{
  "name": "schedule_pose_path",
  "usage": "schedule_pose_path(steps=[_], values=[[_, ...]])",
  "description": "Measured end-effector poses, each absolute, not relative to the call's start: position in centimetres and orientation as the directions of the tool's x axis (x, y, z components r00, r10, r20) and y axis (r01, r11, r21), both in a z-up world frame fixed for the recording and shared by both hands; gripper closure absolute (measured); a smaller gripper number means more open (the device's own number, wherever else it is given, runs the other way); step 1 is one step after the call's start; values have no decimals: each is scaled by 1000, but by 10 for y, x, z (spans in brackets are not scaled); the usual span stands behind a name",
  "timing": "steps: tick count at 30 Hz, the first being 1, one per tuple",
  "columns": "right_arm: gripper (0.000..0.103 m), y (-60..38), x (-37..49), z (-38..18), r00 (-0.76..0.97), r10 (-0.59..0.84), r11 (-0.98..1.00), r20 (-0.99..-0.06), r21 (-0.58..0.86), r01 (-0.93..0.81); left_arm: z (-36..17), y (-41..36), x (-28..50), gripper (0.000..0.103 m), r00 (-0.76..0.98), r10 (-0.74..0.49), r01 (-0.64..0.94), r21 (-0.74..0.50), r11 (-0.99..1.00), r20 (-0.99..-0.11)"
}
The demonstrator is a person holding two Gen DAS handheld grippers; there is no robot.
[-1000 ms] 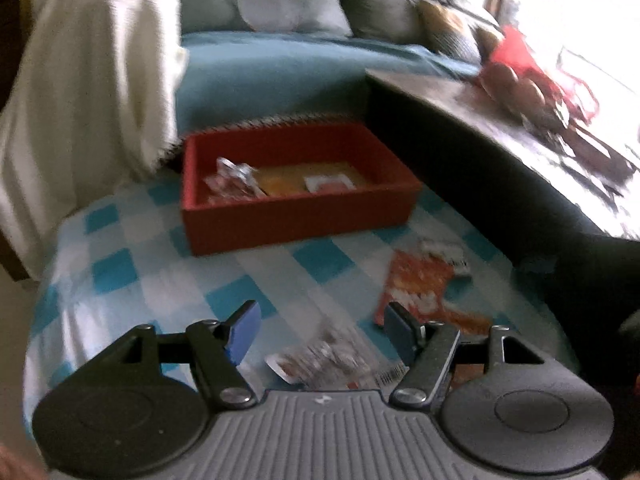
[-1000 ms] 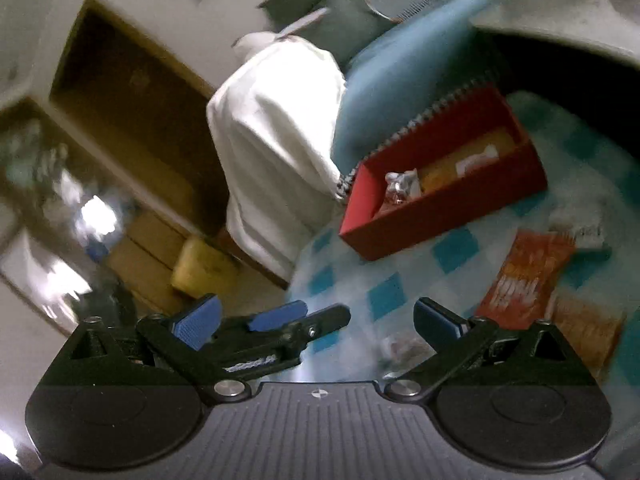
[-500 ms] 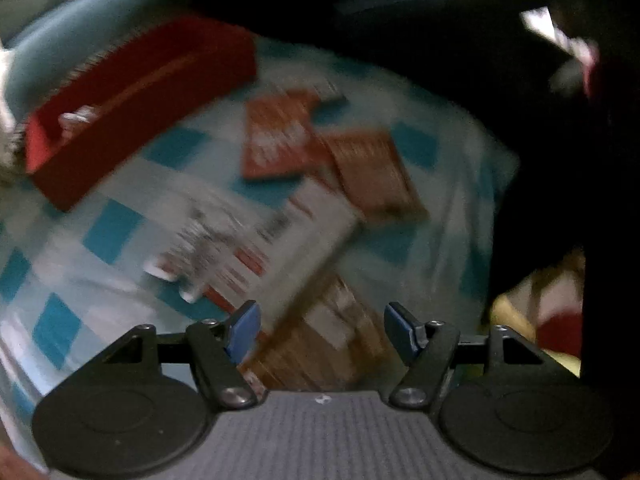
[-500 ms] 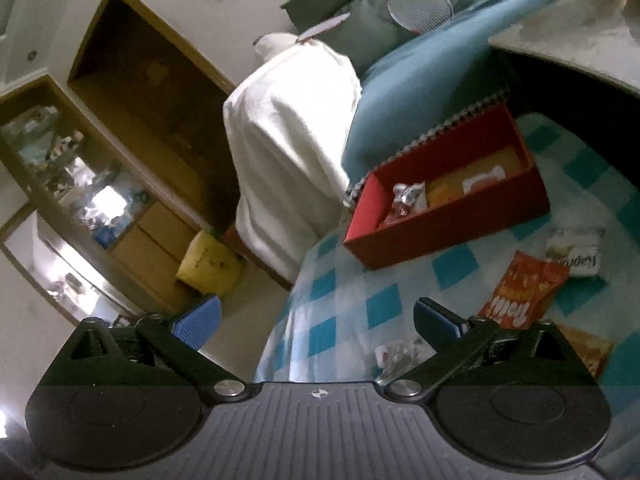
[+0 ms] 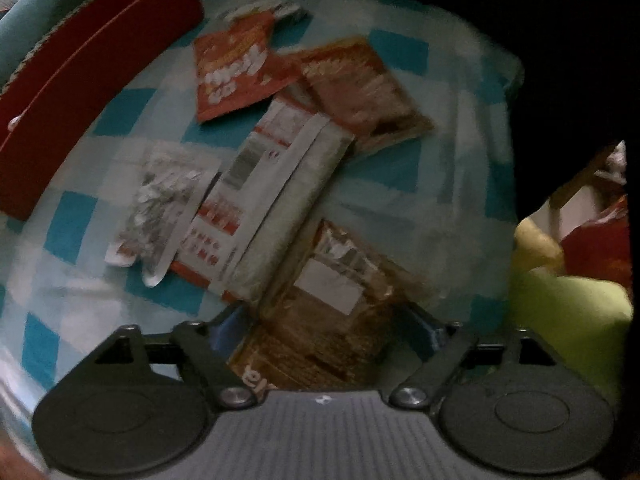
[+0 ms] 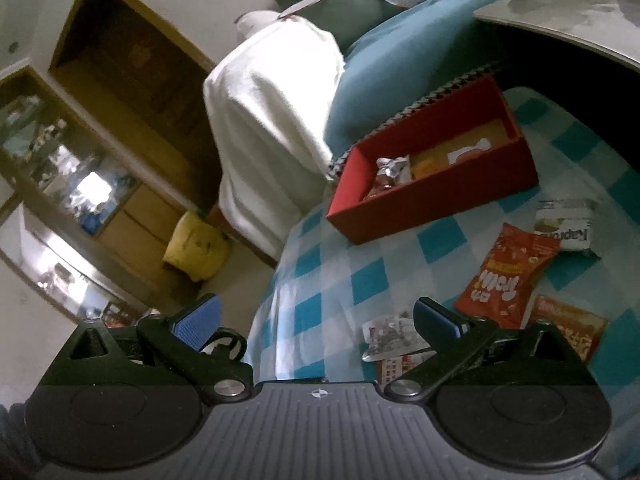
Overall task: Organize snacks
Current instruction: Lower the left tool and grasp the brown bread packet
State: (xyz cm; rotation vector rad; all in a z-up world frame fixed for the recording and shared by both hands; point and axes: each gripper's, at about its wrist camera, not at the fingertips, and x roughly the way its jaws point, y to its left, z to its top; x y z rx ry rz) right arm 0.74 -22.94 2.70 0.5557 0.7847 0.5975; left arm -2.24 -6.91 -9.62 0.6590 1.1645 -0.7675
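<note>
The left gripper (image 5: 326,330) points steeply down at the snacks, and its jaws have just been opening; they now stand wide on either side of a brown crinkly snack packet with a white label (image 5: 336,308). The pads are mostly hidden behind that packet, so whether they touch it cannot be told. Just beyond lies a long grey-and-white wrapper with red print (image 5: 268,184), with a small clear packet of pale pieces (image 5: 160,200) beside it. Farther out lie an orange-red snack bag with white lettering (image 5: 234,68) and a flat reddish-brown packet (image 5: 364,88), all on a blue-and-white checked cloth (image 5: 68,224). A red rectangular cardboard box (image 5: 84,76) sits at the far left of that cloth.

The right gripper (image 6: 316,320) hangs with its jaws wide apart and nothing between them, over the cloth's edge. From there the red box shows a silvery packet (image 6: 390,176) and a yellow flat packet (image 6: 460,152) inside. A white-and-green packet (image 6: 566,224) lies on the cloth near the box.
</note>
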Motion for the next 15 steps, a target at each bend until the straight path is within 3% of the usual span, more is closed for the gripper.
schedule_pose_path(steps=[3,6,10,15], values=[[0,-231,9,23,550,676,696,-491,670,-258,-98,-63,-26,26,176,-168,804,43,593,-970],[0,-229,9,23,536,679,697,-502,669,-256,-96,-66,-36,35,195,-172,815,63,575,-966],[0,-228,10,22,544,672,700,-502,670,-247,-97,-74,-52,36,220,-144,857,121,500,-965],[0,-226,9,22,538,665,713,-518,654,-252,-90,-51,-4,36,226,-168,684,34,728,-960]])
